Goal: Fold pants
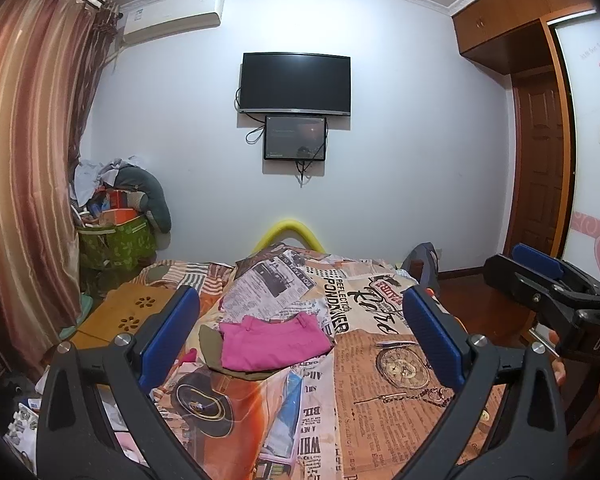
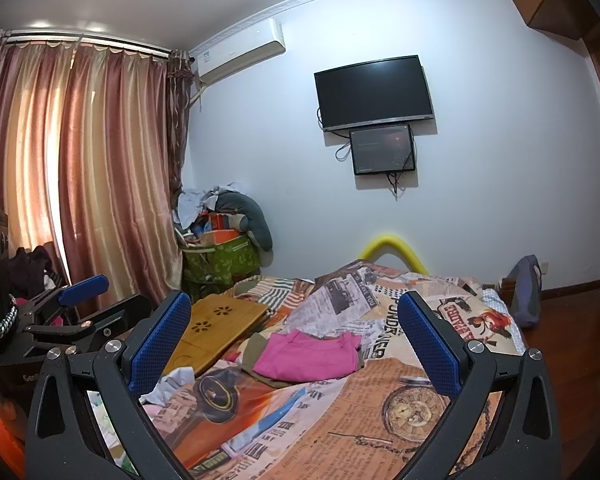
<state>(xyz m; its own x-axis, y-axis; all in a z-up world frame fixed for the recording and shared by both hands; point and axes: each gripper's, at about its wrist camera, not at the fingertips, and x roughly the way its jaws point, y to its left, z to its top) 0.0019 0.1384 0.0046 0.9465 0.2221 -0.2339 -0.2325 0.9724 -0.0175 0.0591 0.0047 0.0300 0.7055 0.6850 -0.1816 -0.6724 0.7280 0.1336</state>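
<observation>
Folded pink pants (image 1: 274, 342) lie on top of an olive garment (image 1: 214, 346) on the bed, ahead of both grippers. They also show in the right wrist view (image 2: 308, 356), with the olive garment (image 2: 256, 350) under them. My left gripper (image 1: 300, 332) is open and empty, held above the bedspread short of the pants. My right gripper (image 2: 294, 340) is open and empty too, also short of the pants. The right gripper shows at the right edge of the left wrist view (image 1: 540, 276); the left gripper shows at the left of the right wrist view (image 2: 80, 296).
The bed has a newspaper-print bedspread (image 1: 380, 380), bunched up behind the pants. A wooden lap table (image 2: 216, 326) lies at the bed's left. A green basket of clutter (image 2: 220, 260) stands by the curtains. A dark bag (image 2: 526, 290) sits on the floor at the right.
</observation>
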